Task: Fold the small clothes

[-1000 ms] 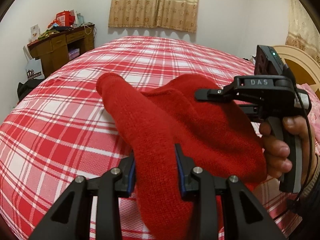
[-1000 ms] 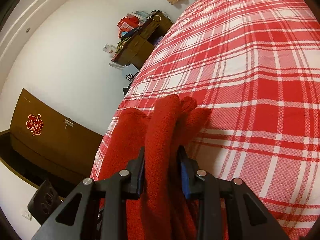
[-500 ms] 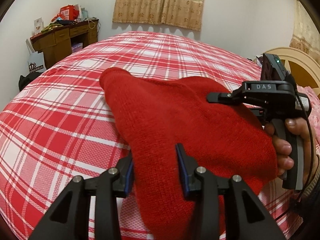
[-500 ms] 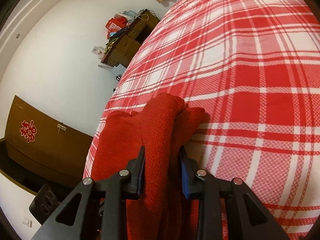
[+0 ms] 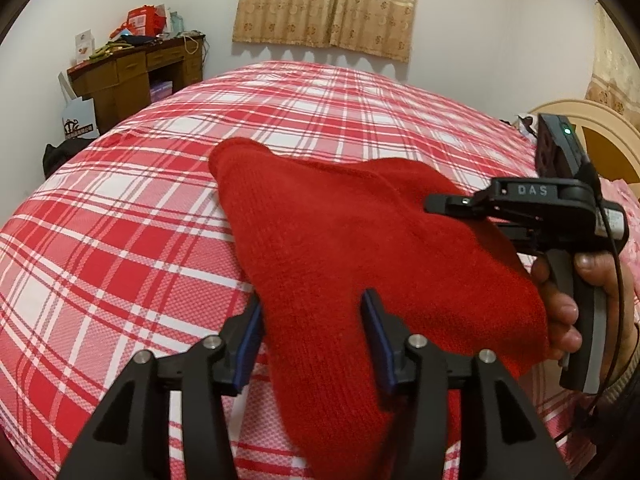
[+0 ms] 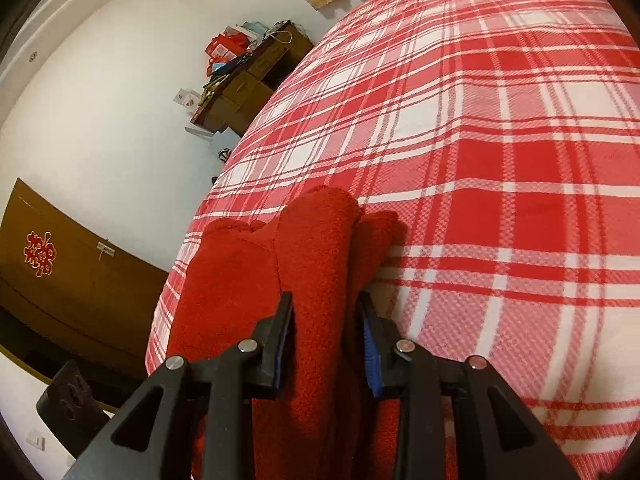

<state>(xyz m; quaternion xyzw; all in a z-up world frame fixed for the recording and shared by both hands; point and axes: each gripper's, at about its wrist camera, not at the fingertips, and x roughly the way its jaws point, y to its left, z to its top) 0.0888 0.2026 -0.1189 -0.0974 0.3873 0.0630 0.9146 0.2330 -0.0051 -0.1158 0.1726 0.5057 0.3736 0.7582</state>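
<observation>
Holding one soft red knit garment (image 5: 360, 248) between two tools, the person stands at the side of a bed (image 5: 120, 216) with a red and white checked cover.

The left gripper (image 5: 312, 332) has its fingers (image 5: 370, 320) closed on a thick bunch of the red knit, near the edge closest to the person. The right gripper (image 6: 326, 332) has its fingers (image 6: 282, 328) closed on another bunch of the same piece, and the knit is rolled up fat between them. From the left camera you can see the right gripper from the side, with the person's hand (image 5: 560, 304) around its handle.

The red garment is partly lifted. Its far tip lies on the bed, and the rest sags from the two grips down to the bed.

It looks light and very floppy. It bends anywhere and will not keep a shape by itself. The wool looks fuzzy, so I think it will not slip out of the fingers easily, but it may stretch if pulled hard. It should not break or tear from gentle moves.

I think the best places to hold it are at two corners or along one edge, well apart, so it hangs flat. Grabbing a fat bunch in the middle would make lumps in the fold.
</observation>
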